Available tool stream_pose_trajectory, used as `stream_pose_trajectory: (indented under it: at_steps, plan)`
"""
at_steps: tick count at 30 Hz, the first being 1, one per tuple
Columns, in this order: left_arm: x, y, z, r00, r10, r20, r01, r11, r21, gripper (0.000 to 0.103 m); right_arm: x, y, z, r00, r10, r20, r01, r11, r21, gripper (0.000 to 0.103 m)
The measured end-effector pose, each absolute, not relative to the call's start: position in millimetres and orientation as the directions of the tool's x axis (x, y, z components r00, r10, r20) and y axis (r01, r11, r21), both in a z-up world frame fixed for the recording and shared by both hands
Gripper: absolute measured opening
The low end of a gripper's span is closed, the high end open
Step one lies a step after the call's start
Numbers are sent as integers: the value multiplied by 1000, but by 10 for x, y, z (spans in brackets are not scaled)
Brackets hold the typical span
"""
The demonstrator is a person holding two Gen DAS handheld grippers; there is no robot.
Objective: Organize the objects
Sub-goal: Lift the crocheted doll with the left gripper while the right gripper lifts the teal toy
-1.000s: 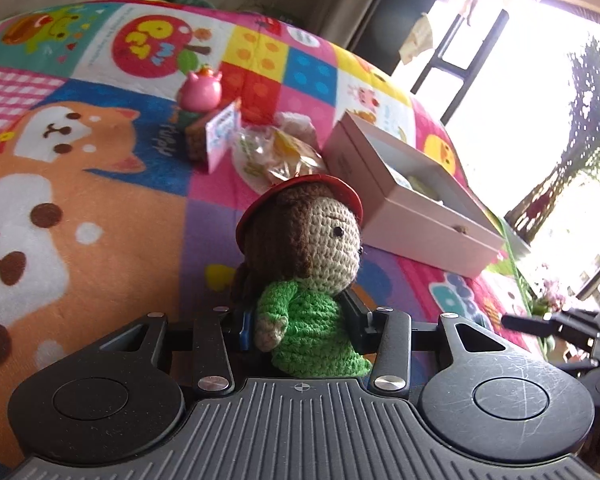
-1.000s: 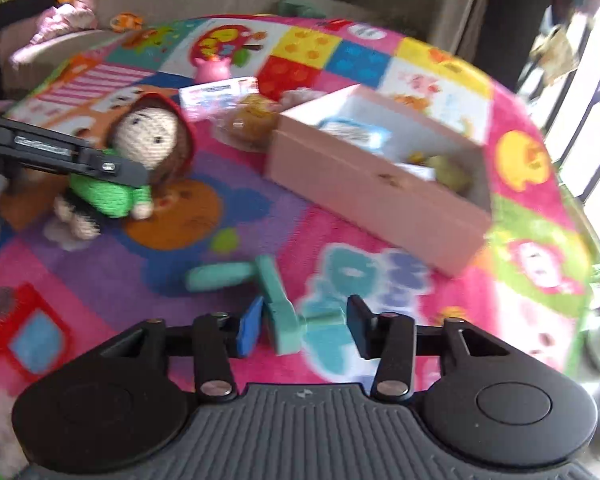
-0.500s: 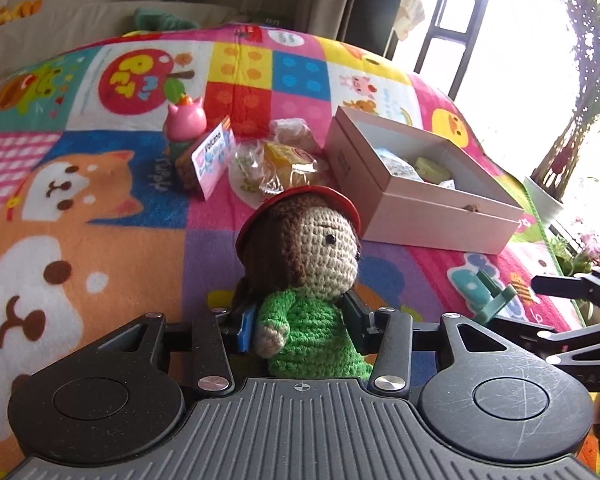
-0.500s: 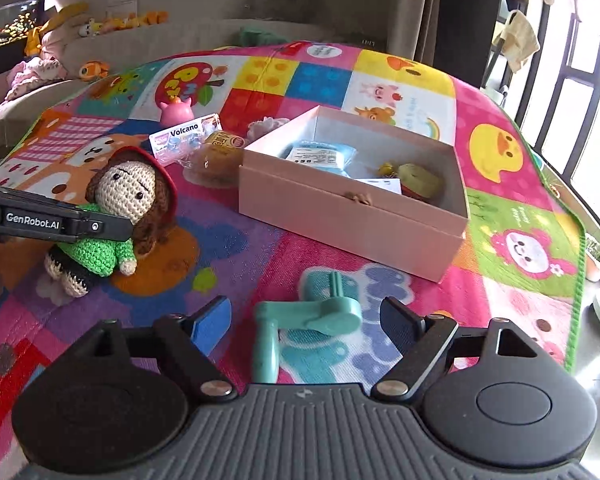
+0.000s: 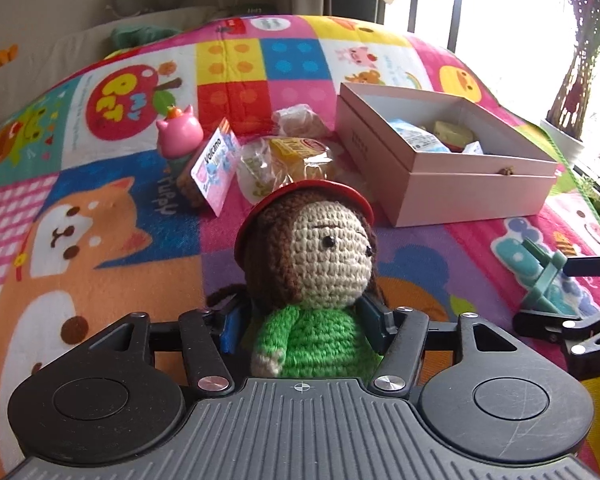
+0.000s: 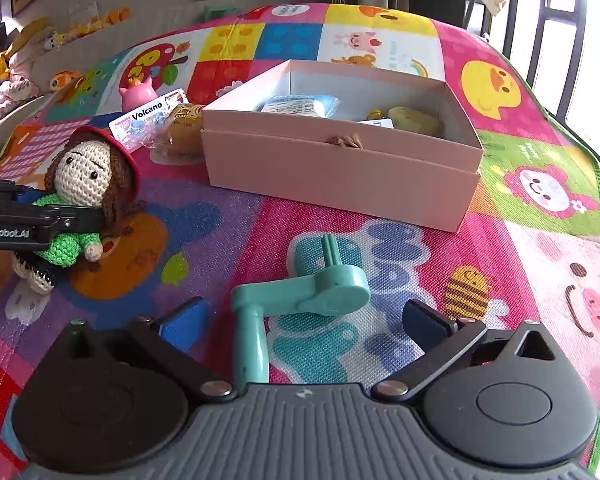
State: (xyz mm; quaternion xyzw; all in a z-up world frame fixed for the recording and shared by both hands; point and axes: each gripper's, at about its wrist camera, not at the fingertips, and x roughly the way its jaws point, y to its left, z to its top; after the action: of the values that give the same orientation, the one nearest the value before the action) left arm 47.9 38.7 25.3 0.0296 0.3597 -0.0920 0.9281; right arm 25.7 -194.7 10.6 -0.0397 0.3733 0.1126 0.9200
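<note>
Opening both claws: left claw (image 5: 300, 322) is loosening around the crocheted doll (image 5: 312, 280), right claw (image 6: 300, 320) is spreading wide, clear of the teal crank (image 6: 300, 296); next comes re-gripping for the pink box (image 6: 340, 172).

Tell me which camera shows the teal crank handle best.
The right wrist view: the teal crank handle lies whole on the mat between the right gripper's opening jaws, untouched. The left wrist view catches it only small, at the right edge.
</note>
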Motion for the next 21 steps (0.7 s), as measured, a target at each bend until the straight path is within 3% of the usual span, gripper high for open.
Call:
stream_pose_trajectory:
  at_steps: [3,8,12,14,18,21]
  plan:
    - [471,348,278,730,-152,-667,215,977,12,55,265,-1953,104,695,181,-696,-233,972,19,103]
    - [408,463,300,682,-250,-687,233,965,-119,55,286,-1951,112,686,184,-704,-236,972,24,103]
    - [330,520,299,671,-253,-697,227,965,-132,54,301,-1971,139,695,214,-686,-263,964,34,103]
    - [309,539,306,667,-251,-701,220,966,-137,54,317,-1975,136,689,215,-692,-268,963,33,97]
    - [265,532,310,668,-242,-704,215,968,-130,54,265,-1931,183,687,236,-688,-317,948,10,71]
    - [211,488,332,657,-247,-712,236,965,-116,53,165,-1927,298,710,227,-667,-324,946,-24,71]
